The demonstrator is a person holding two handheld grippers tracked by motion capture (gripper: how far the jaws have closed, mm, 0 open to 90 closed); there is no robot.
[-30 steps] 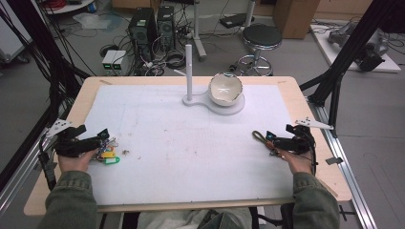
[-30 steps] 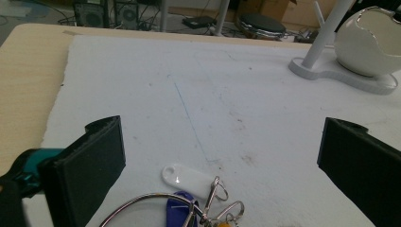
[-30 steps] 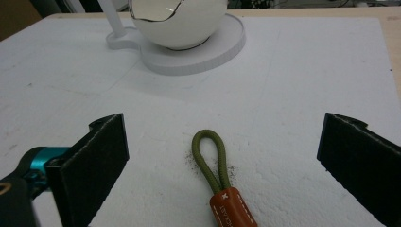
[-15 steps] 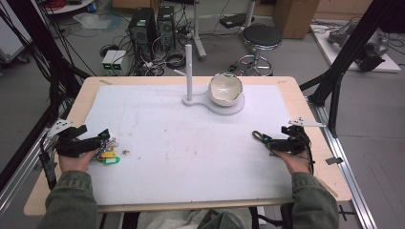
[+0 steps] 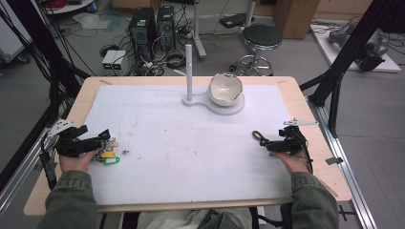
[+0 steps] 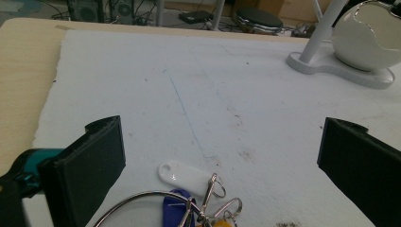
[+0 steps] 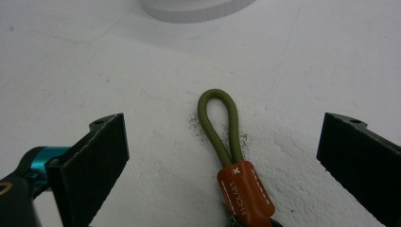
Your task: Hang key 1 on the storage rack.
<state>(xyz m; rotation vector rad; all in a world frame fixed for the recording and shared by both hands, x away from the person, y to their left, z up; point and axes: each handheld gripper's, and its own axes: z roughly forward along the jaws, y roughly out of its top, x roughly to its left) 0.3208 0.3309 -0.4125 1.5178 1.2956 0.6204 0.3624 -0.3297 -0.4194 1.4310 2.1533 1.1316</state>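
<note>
On the wooden surface lies a white foam mat, marked with faint smudges and a thin blue line. At its far middle stands a white stand with an upright post and, on the same base, a white round bowl-like shell with a broken-looking rim.

Left claw: held in the person's left hand at the near left edge of the mat. The left gripper view shows both black jaws well apart, with a bunch of key tags on metal rings on the mat between them and touching neither. That view resolves a white oval tag, a blue tag and several split rings. The high view adds a green tag and a yellow one on the same bunch, just beside the claw tip.

Right claw: held in the person's right hand at the near right of the mat. The right gripper view shows its jaws spread wide, clear of an olive-green cord loop with an orange stitched leather tab lying between them. The tab carries a small white cross and embossed lettering, too small to read with certainty. In the high view the loop appears merely as a small dark ring at the claw tip.
</note>
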